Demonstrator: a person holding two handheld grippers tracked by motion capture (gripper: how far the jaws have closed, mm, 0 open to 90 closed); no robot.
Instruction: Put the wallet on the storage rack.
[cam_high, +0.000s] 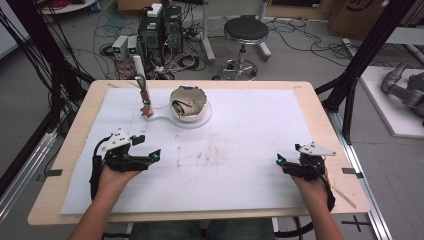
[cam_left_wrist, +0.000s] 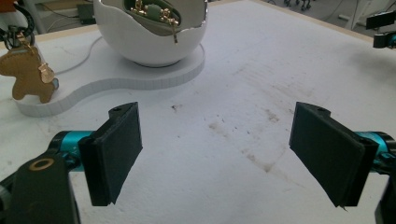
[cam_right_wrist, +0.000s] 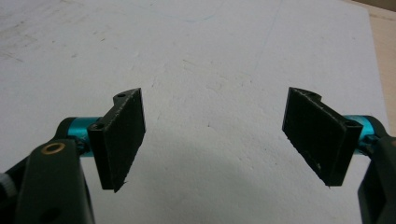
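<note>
My left gripper (cam_high: 141, 148), jaws apart, sits nearer the white bowl (cam_high: 190, 106) lying ahead and slightly right; my right gripper (cam_high: 281, 161) waits spread wide, well apart

White egg-shaped bowl (cam_high: 190, 106) with jagged open top, upright on a white stand (cam_high: 162, 120), trinkets inside, tan horse-shaped keyring charm (cam_high: 145, 109) on the stand's left arm
</note>
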